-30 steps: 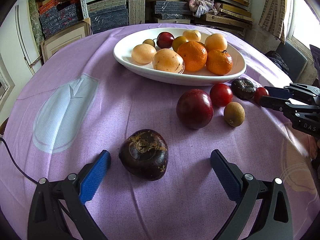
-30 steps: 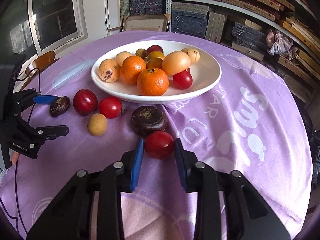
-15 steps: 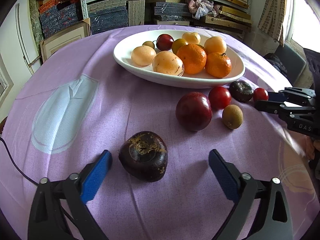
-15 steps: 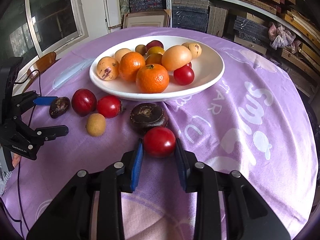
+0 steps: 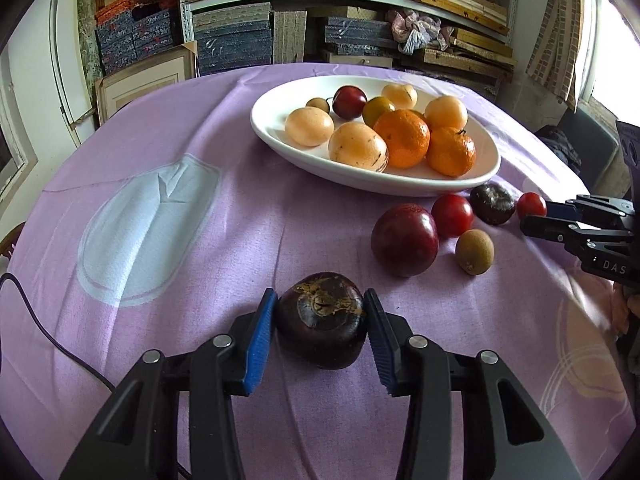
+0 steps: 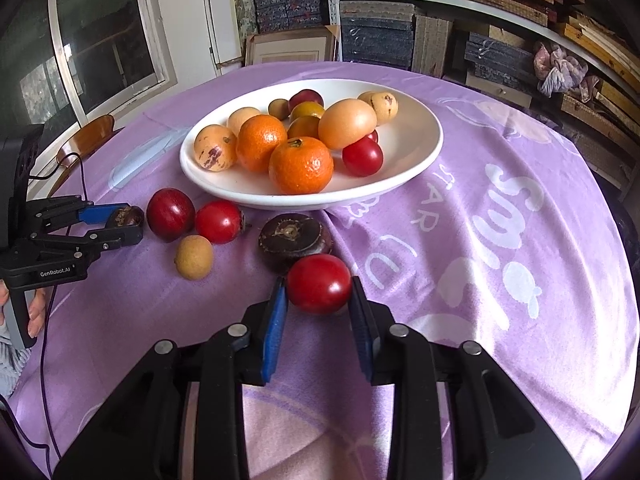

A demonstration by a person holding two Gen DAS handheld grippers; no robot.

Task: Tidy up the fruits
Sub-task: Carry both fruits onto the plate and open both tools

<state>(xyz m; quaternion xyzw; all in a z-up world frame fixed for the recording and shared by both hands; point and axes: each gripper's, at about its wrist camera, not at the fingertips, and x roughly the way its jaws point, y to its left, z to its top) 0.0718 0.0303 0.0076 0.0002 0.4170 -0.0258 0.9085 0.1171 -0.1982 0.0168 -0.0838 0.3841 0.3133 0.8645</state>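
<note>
Both claws clamp fruit near the oval white ceramic bowl point(image 5: 472, 178): the left gripper point(image 5: 321, 330), jaws just closed, pinches a dark purple mangosteen point(image 5: 322, 326); the right gripper point(image 6: 319, 307) holds a glossy red tomato point(image 6: 319, 283). Next, probably, lifting into the bowl.

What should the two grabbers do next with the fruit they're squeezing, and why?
Probably lift both fruits toward the white bowl. The left gripper, jaws just closed, pinches the dark purple fruit; the right gripper holds a red fruit. Both fruits sit outside the bowl.
</note>
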